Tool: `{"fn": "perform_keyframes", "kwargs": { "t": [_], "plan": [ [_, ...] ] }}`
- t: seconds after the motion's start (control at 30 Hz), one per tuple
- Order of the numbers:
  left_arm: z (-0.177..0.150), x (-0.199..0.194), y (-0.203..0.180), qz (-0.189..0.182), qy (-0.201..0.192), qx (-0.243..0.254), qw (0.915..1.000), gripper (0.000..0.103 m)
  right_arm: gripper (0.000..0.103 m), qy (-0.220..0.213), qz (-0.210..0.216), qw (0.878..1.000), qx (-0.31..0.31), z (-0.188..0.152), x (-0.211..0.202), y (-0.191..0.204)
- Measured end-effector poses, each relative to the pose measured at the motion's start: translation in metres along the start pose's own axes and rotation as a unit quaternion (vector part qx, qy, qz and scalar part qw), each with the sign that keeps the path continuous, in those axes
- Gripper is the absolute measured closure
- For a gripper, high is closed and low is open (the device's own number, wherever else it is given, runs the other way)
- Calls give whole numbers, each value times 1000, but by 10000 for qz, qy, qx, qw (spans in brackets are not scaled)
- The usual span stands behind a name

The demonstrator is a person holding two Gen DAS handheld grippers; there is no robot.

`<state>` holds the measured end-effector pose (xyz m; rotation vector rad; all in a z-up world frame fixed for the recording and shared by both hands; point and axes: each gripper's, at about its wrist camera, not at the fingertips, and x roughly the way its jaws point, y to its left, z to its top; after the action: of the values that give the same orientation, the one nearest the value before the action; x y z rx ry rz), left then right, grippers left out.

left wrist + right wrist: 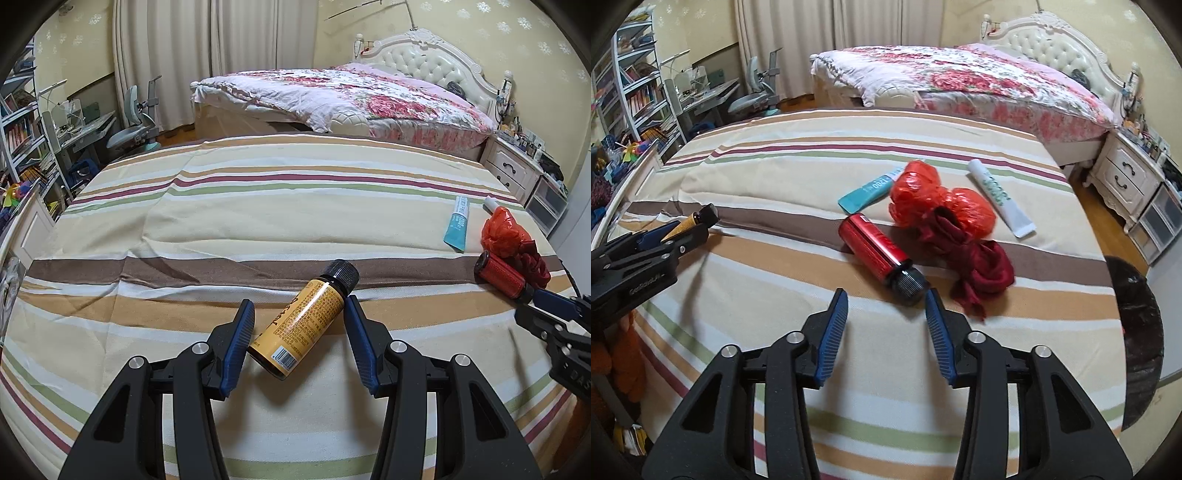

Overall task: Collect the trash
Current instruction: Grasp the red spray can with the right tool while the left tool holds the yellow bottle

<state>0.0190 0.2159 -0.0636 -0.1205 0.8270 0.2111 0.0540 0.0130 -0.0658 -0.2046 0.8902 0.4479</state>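
Note:
A yellow bottle with a black cap lies on the striped sheet between the fingers of my left gripper, which is open around it. In the right wrist view my right gripper is open, just short of the black cap of a red bottle lying on the sheet. Beside it lie a red plastic bag, a dark red cloth, a teal tube and a white tube. The left gripper with the yellow bottle shows at the left.
A black bin or bag rim sits off the sheet's right edge. A bed with a floral quilt lies behind, a nightstand at right, a desk, chair and bookshelf at left.

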Motion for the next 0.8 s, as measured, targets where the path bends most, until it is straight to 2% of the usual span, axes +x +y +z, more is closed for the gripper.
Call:
{"fn": "perform_keyframes", "kwargs": {
  "t": [0.47,0.8],
  "plan": [
    [-1,2,3,-30,9,-41,10000,53,63,-6,43,9999,-109,21,13,6],
    [0,3,5,-35,-7,-107,9999,53,63,218,667,9968,-383,13,12,29]
  ]
}}
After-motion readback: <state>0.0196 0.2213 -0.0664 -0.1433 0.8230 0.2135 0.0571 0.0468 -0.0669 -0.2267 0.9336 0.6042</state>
